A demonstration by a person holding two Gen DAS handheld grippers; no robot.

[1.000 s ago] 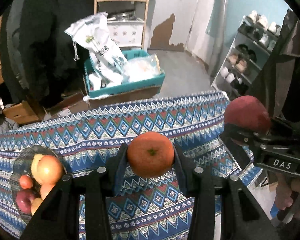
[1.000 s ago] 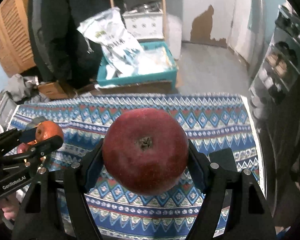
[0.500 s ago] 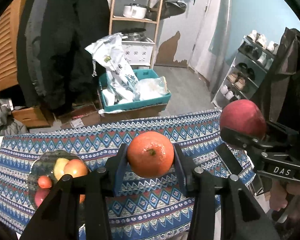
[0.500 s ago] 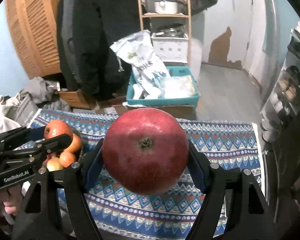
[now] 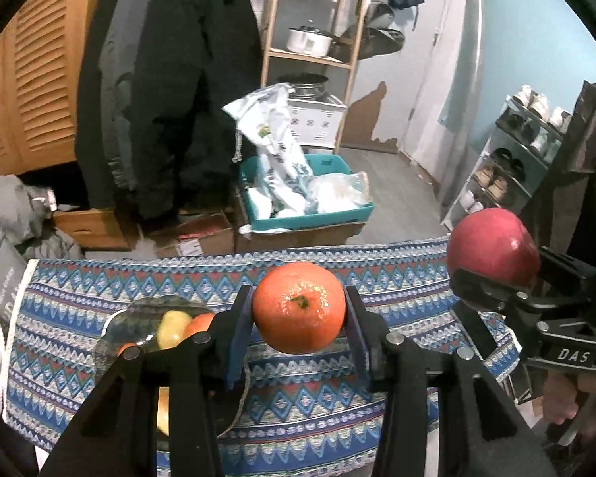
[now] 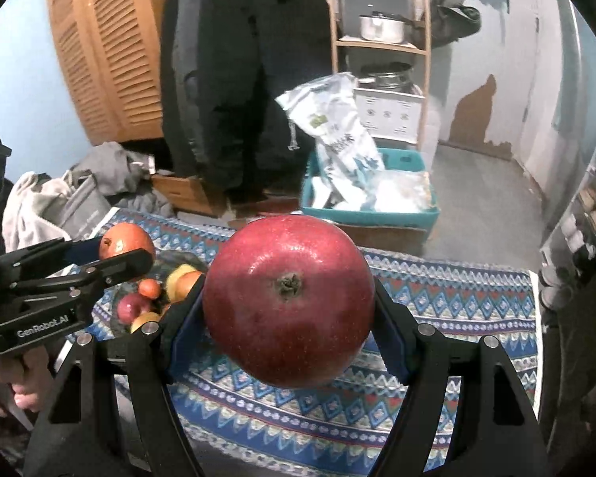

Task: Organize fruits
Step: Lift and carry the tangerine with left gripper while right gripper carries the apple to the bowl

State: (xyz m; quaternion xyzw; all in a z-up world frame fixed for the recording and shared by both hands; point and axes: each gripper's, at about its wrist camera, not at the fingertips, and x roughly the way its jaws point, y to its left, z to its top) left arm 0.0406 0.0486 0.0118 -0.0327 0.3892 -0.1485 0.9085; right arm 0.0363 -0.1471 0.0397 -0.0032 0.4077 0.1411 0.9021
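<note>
My left gripper (image 5: 298, 318) is shut on an orange (image 5: 298, 307) and holds it above the patterned table. My right gripper (image 6: 288, 318) is shut on a big red apple (image 6: 289, 300), also held in the air. The apple shows in the left wrist view (image 5: 492, 248) at the right, and the orange shows in the right wrist view (image 6: 125, 242) at the left. A dark plate (image 5: 139, 316) with several fruits, among them a yellow one (image 5: 173, 328), lies on the table's left part, partly hidden behind my left gripper. It also shows in the right wrist view (image 6: 178, 258).
The table carries a blue patterned cloth (image 5: 377, 278). Behind it on the floor stand a teal crate (image 5: 306, 214) with white bags, cardboard boxes (image 5: 202, 234), hanging dark coats (image 5: 171, 79), a wooden shelf (image 5: 314, 39) and a shoe rack (image 5: 508, 167).
Both grippers have risen and pulled back from the table with their fruits still held. More of the room and the whole plate have come into view.
</note>
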